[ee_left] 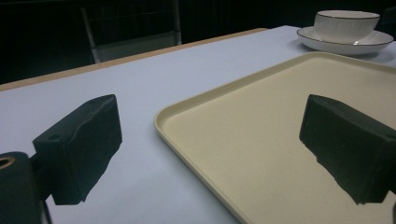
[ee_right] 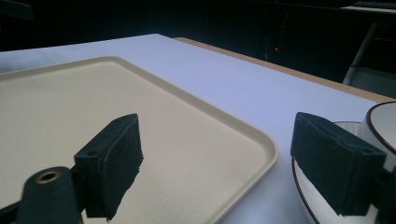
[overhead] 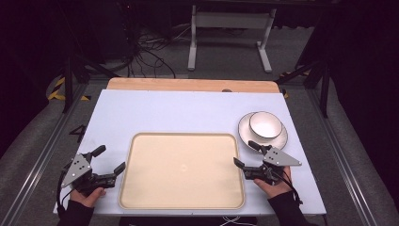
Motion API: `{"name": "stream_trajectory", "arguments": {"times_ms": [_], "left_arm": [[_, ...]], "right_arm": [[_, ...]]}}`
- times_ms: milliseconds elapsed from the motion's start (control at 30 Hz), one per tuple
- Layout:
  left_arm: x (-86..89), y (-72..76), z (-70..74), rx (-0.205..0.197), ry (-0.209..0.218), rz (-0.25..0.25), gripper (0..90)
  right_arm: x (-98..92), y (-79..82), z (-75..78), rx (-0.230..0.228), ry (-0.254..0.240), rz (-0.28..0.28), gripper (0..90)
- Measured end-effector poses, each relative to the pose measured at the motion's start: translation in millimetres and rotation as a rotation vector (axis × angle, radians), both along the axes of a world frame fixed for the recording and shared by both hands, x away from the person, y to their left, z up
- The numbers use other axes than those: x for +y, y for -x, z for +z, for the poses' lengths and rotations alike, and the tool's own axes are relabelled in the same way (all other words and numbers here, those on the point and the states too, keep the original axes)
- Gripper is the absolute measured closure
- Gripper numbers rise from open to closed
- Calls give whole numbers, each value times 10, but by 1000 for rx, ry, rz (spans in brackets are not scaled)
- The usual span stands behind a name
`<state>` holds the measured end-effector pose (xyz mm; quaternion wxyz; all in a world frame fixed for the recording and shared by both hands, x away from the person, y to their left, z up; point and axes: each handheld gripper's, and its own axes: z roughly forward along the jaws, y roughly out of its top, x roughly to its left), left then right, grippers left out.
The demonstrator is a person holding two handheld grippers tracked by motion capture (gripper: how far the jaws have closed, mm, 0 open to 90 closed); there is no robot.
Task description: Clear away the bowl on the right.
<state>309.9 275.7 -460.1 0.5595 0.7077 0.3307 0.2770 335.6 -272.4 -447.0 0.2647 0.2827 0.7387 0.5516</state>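
Cream tray (overhead: 182, 170) mid-counter (overhead: 164, 113); bowl (overhead: 265, 124) on saucer (overhead: 244, 135), seemingly empty. Left tongs (overhead: 111, 159), right tongs (overhead: 244, 153): both agape, nothing held, flanking tray.

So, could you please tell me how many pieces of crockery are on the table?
2: a white bowl sitting on a white saucer, both beyond the beige tray's far right corner.

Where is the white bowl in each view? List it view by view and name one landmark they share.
High view: the white bowl sits on its saucer right of centre, beyond the right gripper.
Left gripper view: bowl at the top right corner, on the saucer.
Right gripper view: its rim shows at the right edge, cut off.
Shared landmark: the cream tray.
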Motion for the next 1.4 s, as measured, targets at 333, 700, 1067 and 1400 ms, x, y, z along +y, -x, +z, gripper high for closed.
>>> {"name": "stream_trajectory", "arguments": {"times_ms": [333, 700, 1067, 1400], "left_arm": [[-1, -1, 1, 1, -2, 1, 65], [-2, -1, 2, 3, -4, 1, 66], [-3, -2, 3, 8, -5, 3, 66], [-3, -3, 4, 10, -8, 5, 66]], "right_arm": [[-8, 8, 10, -4, -4, 5, 164], [-4, 1, 30, -18, -8, 8, 164], [7, 82, 232, -73, -22, 27, 167], [67, 111, 337, -85, -33, 46, 167]]}}
